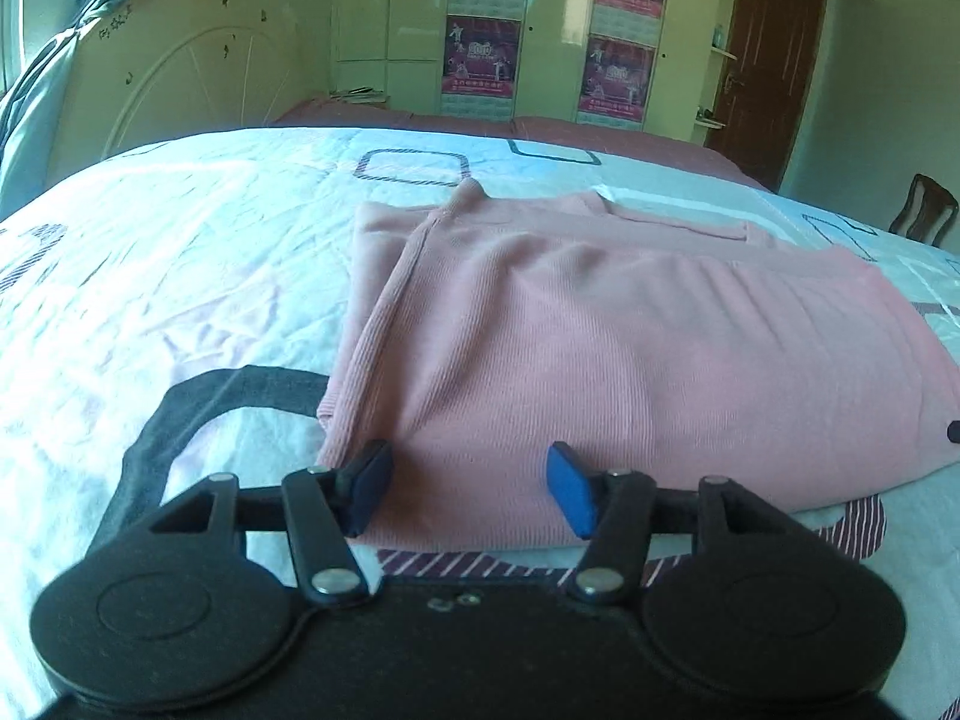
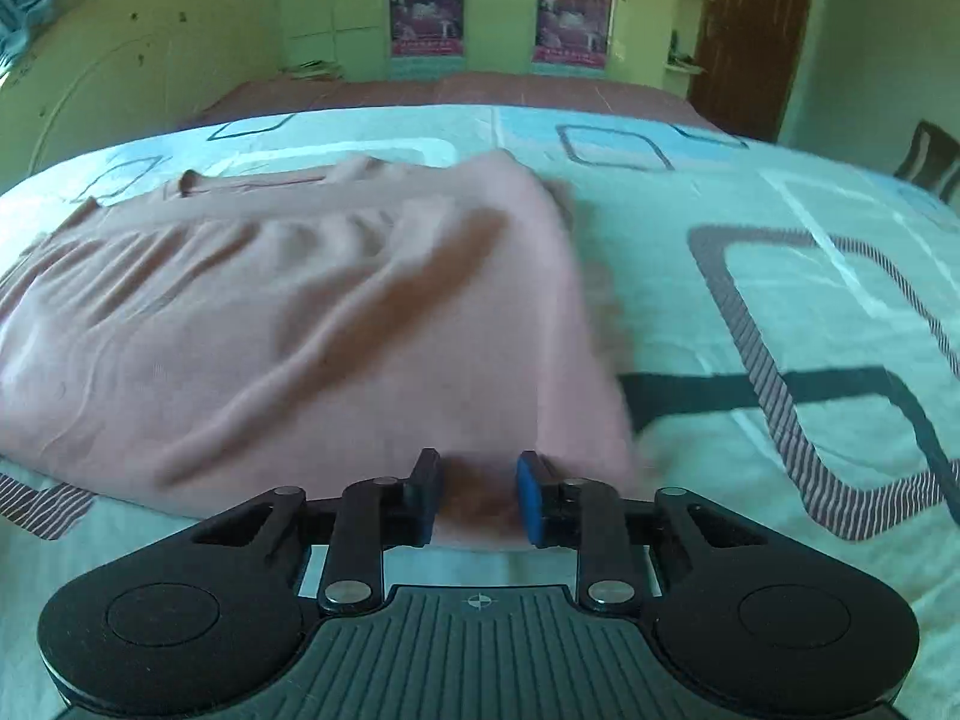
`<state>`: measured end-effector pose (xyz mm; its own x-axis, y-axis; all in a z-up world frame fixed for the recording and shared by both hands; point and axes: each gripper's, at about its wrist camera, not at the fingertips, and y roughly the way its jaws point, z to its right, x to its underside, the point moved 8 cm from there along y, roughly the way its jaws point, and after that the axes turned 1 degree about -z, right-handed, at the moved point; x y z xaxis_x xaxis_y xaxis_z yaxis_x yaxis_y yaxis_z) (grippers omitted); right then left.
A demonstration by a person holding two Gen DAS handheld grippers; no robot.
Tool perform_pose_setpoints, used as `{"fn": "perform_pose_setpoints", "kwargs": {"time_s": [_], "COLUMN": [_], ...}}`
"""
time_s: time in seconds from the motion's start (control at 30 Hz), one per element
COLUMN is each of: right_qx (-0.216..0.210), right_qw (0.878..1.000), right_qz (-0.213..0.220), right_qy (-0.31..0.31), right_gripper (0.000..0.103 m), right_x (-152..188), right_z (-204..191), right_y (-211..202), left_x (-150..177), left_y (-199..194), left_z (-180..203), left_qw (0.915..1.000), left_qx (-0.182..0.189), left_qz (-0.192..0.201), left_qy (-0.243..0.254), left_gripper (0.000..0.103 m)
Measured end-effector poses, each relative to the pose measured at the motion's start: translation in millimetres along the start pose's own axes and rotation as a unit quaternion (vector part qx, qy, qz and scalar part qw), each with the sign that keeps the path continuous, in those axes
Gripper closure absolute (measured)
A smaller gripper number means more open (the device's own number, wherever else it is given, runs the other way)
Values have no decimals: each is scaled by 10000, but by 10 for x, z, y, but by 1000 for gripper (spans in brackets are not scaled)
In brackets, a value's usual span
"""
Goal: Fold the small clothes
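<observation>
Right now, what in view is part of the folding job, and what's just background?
In the job: pink garment, left gripper, right gripper, patterned bedsheet as work surface.

Just there: wooden chair, posters on the wardrobe, brown door, headboard.

Before me the bed (image 1: 180, 252) wears a pale sheet with dark square outlines; behind it I see a cream headboard (image 1: 180, 78), a wardrobe (image 1: 552, 30) hung with pink posters (image 1: 480, 60), a brown door (image 1: 774, 60) and a wooden chair (image 1: 924, 210)
</observation>
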<state>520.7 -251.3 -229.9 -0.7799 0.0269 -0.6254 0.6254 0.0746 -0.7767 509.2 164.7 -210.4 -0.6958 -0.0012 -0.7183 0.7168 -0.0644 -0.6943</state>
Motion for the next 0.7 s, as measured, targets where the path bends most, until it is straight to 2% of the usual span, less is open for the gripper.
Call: {"fn": "perform_pose_setpoints", "kwargs": {"time_s": [0.07, 0.17, 0.27, 0.37, 0.4, 0.47, 0.5, 0.57, 0.63, 0.7], "right_qx": [-16, -90, -138, -92, -87, 31, 131, 53, 103, -24], "right_qw": [10000, 9998, 9995, 9973, 9969, 9990, 9992, 9986, 9980, 9979], "right_qz": [15, 59, 73, 567, 583, 185, 109, 92, 358, 511], "right_qy": [31, 191, 285, 451, 513, 415, 358, 516, 508, 388], "right_gripper": [78, 78, 78, 78, 78, 78, 78, 78, 78, 78], "right_x": [22, 40, 8, -88, -82, 27, 84, 83, 23, 21], "right_z": [102, 197, 213, 256, 286, 314, 342, 392, 386, 319], "right_y": [-28, -64, -106, -309, -324, -175, -127, -173, -309, -370], "left_x": [17, 22, 31, -35, -35, 31, 35, -1, -2, 65], "left_y": [-25, -60, -62, -129, -133, -65, -65, -120, -156, -96], "left_z": [26, 9, -4, 11, 13, -10, -22, -19, -11, -23], "left_qw": [9999, 9999, 9999, 9996, 9993, 9992, 9993, 9995, 9995, 9993], "left_qx": [-81, -105, -91, -154, -199, -235, -250, -290, -302, -343], "left_qz": [9, 41, -2, 62, 57, -120, -96, -57, 13, -98], "left_qy": [146, 35, 126, 246, 297, 298, 252, 115, 72, 111], "left_gripper": [48, 48, 48, 49, 49, 48, 47, 49, 49, 48]}}
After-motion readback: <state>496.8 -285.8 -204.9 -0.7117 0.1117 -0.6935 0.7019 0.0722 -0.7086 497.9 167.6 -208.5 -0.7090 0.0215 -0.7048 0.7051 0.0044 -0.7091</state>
